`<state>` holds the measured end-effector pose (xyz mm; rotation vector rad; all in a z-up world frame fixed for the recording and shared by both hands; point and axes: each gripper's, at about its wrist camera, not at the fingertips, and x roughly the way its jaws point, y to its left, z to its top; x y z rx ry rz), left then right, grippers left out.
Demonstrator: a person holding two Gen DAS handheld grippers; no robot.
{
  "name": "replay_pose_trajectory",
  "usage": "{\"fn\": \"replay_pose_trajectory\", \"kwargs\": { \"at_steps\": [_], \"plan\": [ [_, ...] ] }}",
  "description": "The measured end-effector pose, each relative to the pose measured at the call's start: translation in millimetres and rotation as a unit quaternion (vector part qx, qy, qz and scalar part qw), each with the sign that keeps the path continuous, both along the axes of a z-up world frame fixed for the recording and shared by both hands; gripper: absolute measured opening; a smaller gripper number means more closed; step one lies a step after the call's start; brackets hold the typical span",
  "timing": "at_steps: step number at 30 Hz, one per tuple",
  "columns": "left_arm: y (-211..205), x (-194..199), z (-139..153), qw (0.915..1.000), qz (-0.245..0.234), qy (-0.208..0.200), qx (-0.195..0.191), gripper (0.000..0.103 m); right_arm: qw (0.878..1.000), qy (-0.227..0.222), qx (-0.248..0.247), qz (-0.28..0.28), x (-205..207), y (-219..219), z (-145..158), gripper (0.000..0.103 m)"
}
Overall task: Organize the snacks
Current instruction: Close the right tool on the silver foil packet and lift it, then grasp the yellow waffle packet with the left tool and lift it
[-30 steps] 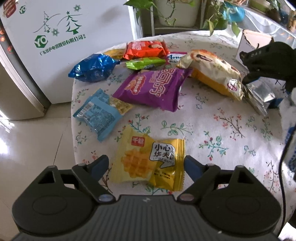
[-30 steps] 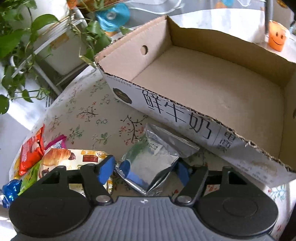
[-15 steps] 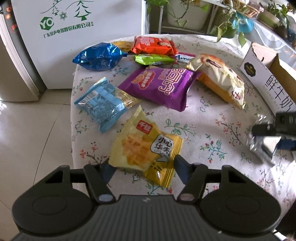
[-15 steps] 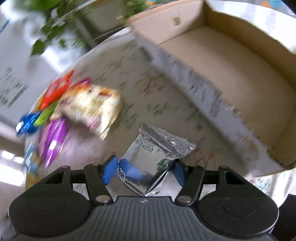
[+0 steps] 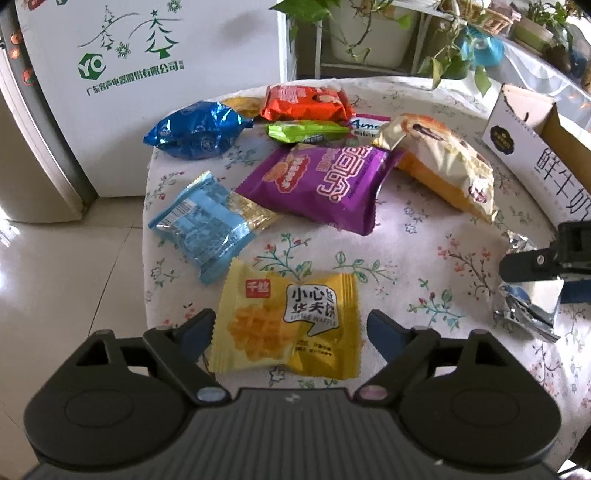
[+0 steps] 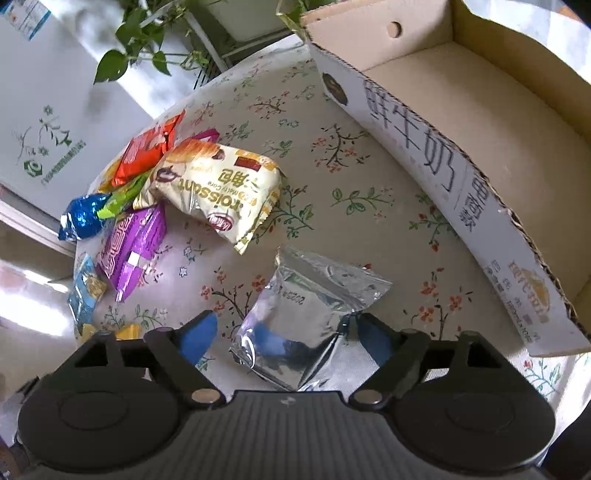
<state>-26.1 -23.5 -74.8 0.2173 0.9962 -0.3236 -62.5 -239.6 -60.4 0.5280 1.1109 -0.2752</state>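
Note:
Several snack packs lie on a round floral table (image 5: 413, 236). My left gripper (image 5: 290, 328) is open, its fingers on either side of a yellow waffle pack (image 5: 286, 325) lying flat at the near edge. My right gripper (image 6: 286, 334) is open around a silver foil pack (image 6: 306, 314), which rests on the cloth; the pack also shows in the left wrist view (image 5: 524, 306). Further off lie a purple pack (image 5: 325, 184), a light blue pack (image 5: 207, 225), a croissant bag (image 5: 439, 162), a dark blue pack (image 5: 195, 129), an orange pack (image 5: 306, 103) and a green pack (image 5: 306, 131).
An open, empty cardboard box (image 6: 461, 122) stands on the table right of the silver pack, its printed wall facing it. A white fridge (image 5: 147, 74) stands beyond the table's far left edge. Potted plants (image 5: 369, 33) stand behind. The tiled floor (image 5: 55, 295) lies to the left.
My right gripper has swung left with the silver pack, away from the box, and its jaws have spread. My left gripper has lined up square on the yellow waffle pack.

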Motion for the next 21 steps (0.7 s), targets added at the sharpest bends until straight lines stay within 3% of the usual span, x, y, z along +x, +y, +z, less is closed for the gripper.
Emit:
{"fn": "replay_pose_trajectory", "kwargs": {
  "at_steps": [6,10,11,14,21],
  "plan": [
    [-1.1,-0.3,-3.6,0.9999,0.01,-0.004,0.001,0.089,0.998,0.014,-0.048,0.023,7.0,13.2,-2.7,0.092],
    [-3.8,-6.6,0.6,1.0,0.0,-0.008,-0.001,0.075,0.995,0.013,-0.084,0.047,5.9,21.0,-1.4,0.076],
    [-5.3,-8.4,1.7,0.9999,-0.007,-0.01,0.0,0.07,0.995,0.01,-0.083,0.051,5.7,20.6,-0.9,0.069],
    [-7.1,-11.2,7.1,0.9999,-0.006,-0.012,-0.004,0.06,0.996,0.002,-0.066,0.058,4.6,15.8,1.4,0.067],
    [-5.5,-12.1,13.5,0.9994,0.006,0.006,-0.033,0.055,0.998,-0.008,-0.039,0.055,0.7,8.8,6.1,0.067]
  ]
}}
